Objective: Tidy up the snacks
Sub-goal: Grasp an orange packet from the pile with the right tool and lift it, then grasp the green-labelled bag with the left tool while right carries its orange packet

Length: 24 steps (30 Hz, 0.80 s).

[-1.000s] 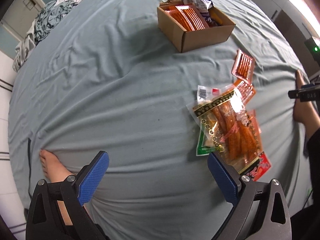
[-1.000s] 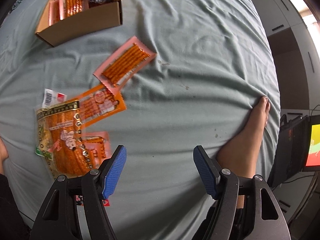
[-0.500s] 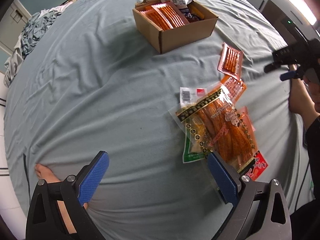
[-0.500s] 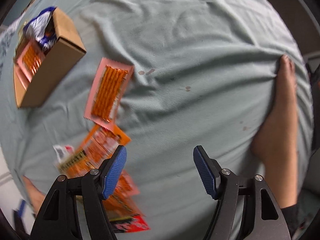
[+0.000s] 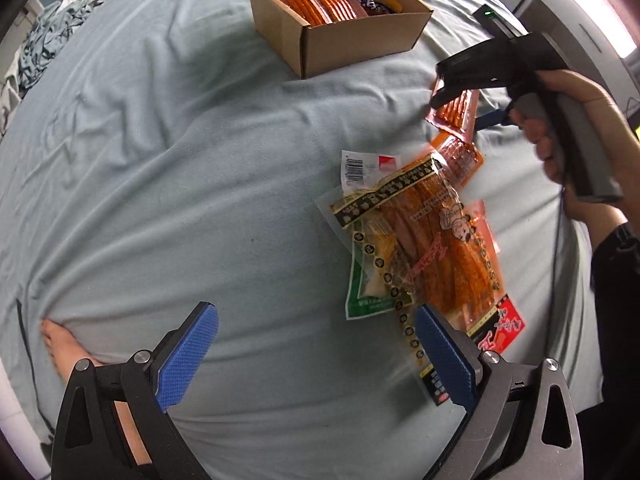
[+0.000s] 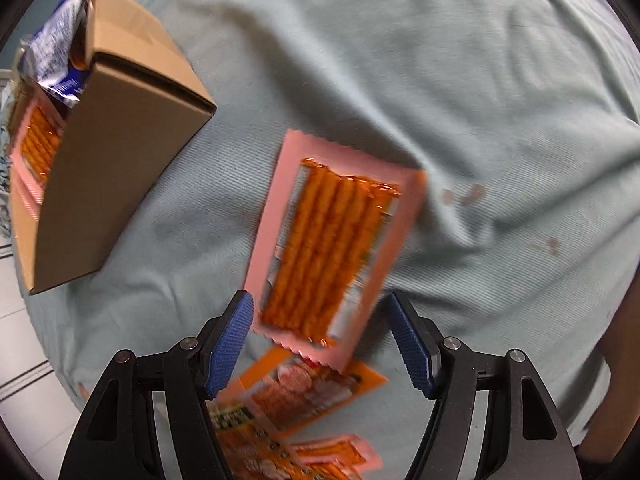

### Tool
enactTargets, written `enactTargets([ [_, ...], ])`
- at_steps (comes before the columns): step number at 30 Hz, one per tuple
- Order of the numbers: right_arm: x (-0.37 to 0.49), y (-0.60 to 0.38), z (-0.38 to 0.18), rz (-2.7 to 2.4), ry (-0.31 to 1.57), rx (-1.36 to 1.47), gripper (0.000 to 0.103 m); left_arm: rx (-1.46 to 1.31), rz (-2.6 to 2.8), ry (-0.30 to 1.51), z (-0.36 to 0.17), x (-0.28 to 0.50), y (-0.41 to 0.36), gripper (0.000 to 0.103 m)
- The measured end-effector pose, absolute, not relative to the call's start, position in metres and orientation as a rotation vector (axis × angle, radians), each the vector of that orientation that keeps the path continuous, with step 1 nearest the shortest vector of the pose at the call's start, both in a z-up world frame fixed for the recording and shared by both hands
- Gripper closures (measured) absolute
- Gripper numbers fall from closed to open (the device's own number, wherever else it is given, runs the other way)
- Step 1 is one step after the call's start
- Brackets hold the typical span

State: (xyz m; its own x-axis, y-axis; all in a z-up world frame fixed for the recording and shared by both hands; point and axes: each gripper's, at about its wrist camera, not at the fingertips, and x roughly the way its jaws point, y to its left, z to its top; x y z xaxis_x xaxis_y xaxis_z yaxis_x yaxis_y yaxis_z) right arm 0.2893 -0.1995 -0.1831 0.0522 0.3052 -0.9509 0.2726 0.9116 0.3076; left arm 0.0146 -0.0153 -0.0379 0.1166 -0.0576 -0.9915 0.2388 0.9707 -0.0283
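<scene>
Right hand-held gripper open, blue pads spread wide, hovering over pink-bordered snack pack of orange sticks. Pack flat on grey-green bed sheet, lower end sitting between the two pads in right wrist view; contact not clear, frame blurred. Same pack seen from left wrist view at 2 o'clock, partly under the right hand-held gripper held by right hand.

Cardboard box at 10 o'clock of pink pack, well apart, already holding a similar pink pack and a blue-white wrapper. Box at 12 o'clock in left wrist view, open top, snacks inside.

Orange snack packet just below pink pack at 6 o'clock, touching or slightly overlapped. Pile of snack bags in left wrist view at 3 o'clock of frame centre: clear bag with orange strips on top, green-edged bag and red packet under it, white barcode label at its upper edge.

Left hand-held gripper open, empty, pads wide apart, above bare sheet at 6 o'clock; right pad near lower edge of pile, touching not clear. Bare foot at 8 o'clock on sheet edge.
</scene>
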Motion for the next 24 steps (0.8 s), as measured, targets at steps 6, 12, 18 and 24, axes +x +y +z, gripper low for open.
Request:
enactTargets([
  [6, 0.294, -0.169, -0.174, 0.077, 1.41, 0.208, 0.044, 0.123, -0.186, 1.472, -0.051, 0.019, -0.006, 0.003],
  [12, 0.281, -0.182, -0.174, 0.196, 1.4, 0.23, 0.099, 0.065, -0.17, 1.479, -0.05, 0.021, 0.003, 0.003],
  [18, 0.267, -0.203, -0.173, 0.214, 1.388, 0.255, 0.099, 0.066, -0.132, 1.482, -0.053, 0.026, 0.013, 0.003],
  [24, 0.245, -0.225, -0.146, 0.275, 1.29, 0.244, 0.099, 0.171, -0.101, 1.527, -0.084, 0.025, 0.009, 0.003],
])
